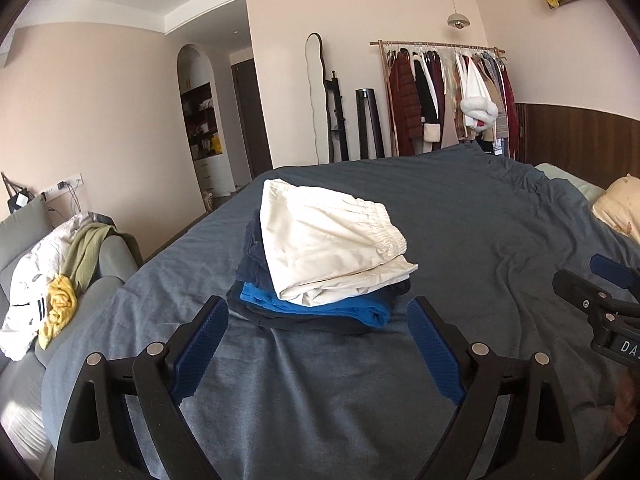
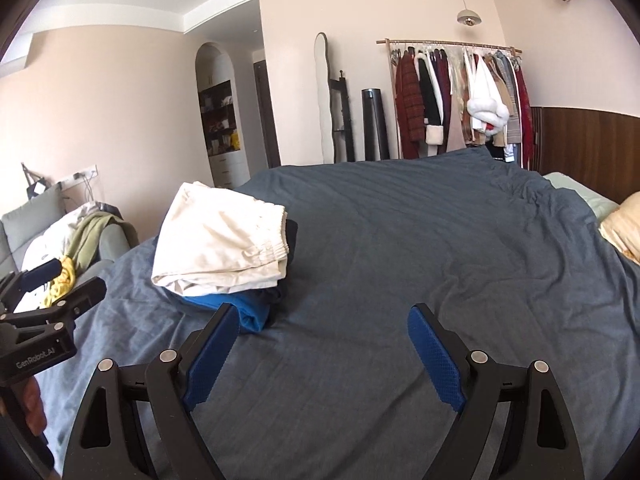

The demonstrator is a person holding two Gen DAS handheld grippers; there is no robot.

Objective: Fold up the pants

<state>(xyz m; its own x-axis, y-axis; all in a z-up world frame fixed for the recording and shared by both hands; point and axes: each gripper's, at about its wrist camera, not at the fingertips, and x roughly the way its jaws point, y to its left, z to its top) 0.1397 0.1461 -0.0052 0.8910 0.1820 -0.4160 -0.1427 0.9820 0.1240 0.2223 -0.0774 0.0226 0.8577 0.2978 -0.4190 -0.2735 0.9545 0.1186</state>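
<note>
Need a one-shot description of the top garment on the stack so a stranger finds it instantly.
Start at the big bed with the grey-blue cover. On its left half sits a single stack of folded clothes, just ahead of the left gripper. The cream pants lie on top: the only pale piece, with a gathered elastic waistband, above a bright blue layer and dark navy ones.

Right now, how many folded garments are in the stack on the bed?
4 visible: cream pants on top, a navy piece beneath, a bright blue one below that, and a dark one at the bottom. More may be hidden inside.
</note>
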